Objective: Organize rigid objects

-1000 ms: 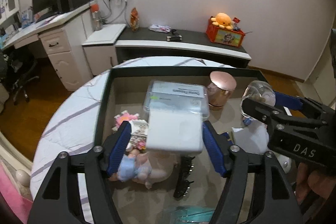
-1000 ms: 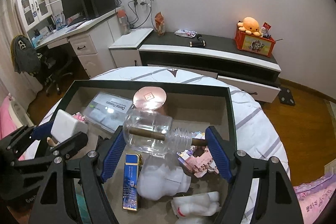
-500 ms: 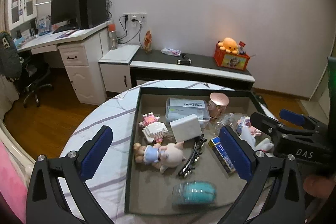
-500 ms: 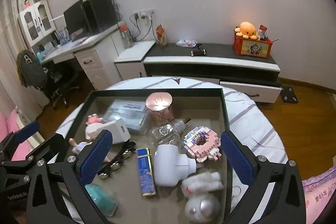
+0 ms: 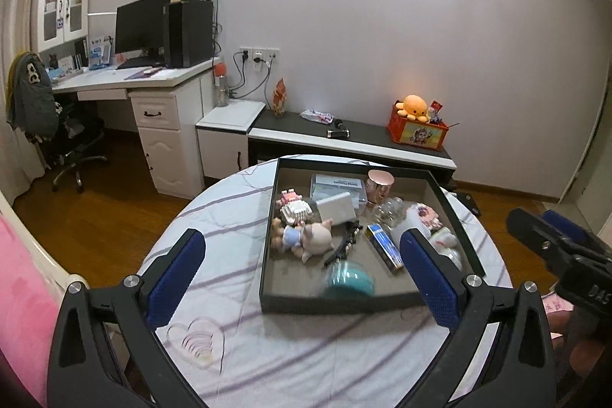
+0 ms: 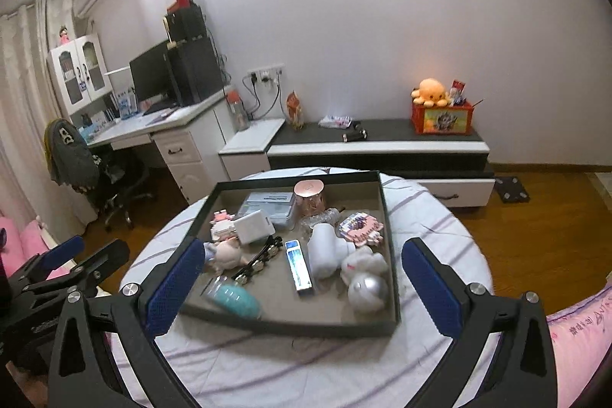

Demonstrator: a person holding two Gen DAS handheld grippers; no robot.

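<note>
A black tray (image 5: 267, 255) (image 6: 386, 209) sits on a round table. It holds a white box (image 5: 336, 208) (image 6: 254, 226), a clear glass bottle (image 5: 388, 211) (image 6: 323, 217), a rose-lidded jar (image 5: 379, 184) (image 6: 310, 195), a clear plastic case (image 6: 267, 207), a pig doll (image 5: 306, 236), a blue lighter (image 6: 299, 268), a teal bottle (image 5: 350, 280) (image 6: 235, 297) and several small toys. My left gripper (image 5: 304, 282) and right gripper (image 6: 302, 287) are both open and empty, held back above the table's near side.
The round table (image 5: 306, 362) has a white striped cloth. Behind it stand a low black-and-white cabinet (image 6: 382, 144) with an orange plush, a white desk (image 5: 153, 90) with a monitor, and an office chair (image 5: 65, 140). Pink bedding (image 6: 581, 324) lies at the edges.
Both grippers opened, letting go of the white box and the glass bottle into the tray, then drew back and up away from the tray.
</note>
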